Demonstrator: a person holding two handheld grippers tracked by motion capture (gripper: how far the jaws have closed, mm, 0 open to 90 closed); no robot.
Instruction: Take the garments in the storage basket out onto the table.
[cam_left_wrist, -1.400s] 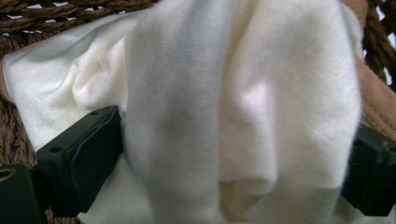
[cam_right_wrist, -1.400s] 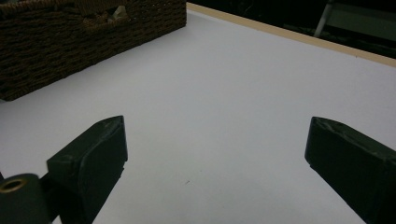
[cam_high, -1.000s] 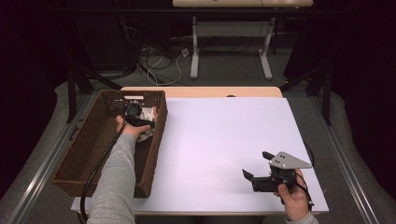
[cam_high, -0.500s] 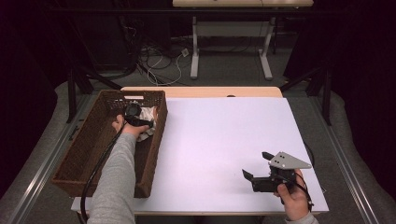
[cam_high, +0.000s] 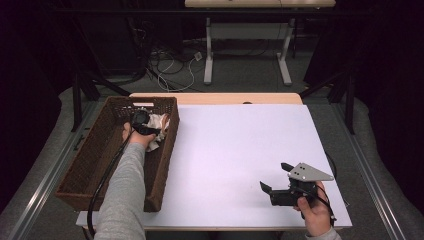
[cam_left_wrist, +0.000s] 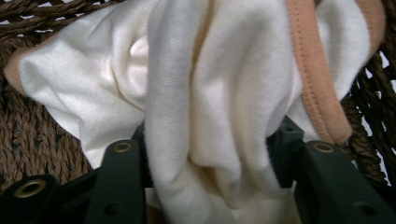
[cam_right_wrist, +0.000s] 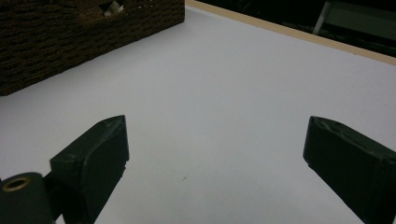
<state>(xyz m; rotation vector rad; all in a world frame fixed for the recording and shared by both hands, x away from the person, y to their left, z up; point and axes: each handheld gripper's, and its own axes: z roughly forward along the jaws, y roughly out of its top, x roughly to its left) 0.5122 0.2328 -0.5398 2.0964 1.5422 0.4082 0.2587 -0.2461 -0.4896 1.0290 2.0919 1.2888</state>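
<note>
A white cloth (cam_left_wrist: 224, 84) with an orange-tan hem lies bunched in the far end of a brown wicker basket (cam_high: 161, 170). From above, the cloth (cam_high: 161, 123) shows as a pale heap beside the person's left hand. My left gripper (cam_left_wrist: 212, 144) reaches down into the basket (cam_left_wrist: 28, 126); its jaws have just been closing, and a thick fold of the cloth is pinched between them. The left gripper (cam_high: 141, 120) is at the basket's far end. My right gripper (cam_high: 274, 176) rests low over the white tabletop near the front right, open with nothing between its jaws (cam_right_wrist: 215, 140).
The white table sheet (cam_high: 235, 145) spreads between the basket and the right hand. The basket's woven wall (cam_right_wrist: 70, 37) stands at the far left of the right gripper view. A wooden table edge (cam_high: 215, 98) runs along the back. Cables and desk legs lie on the floor beyond.
</note>
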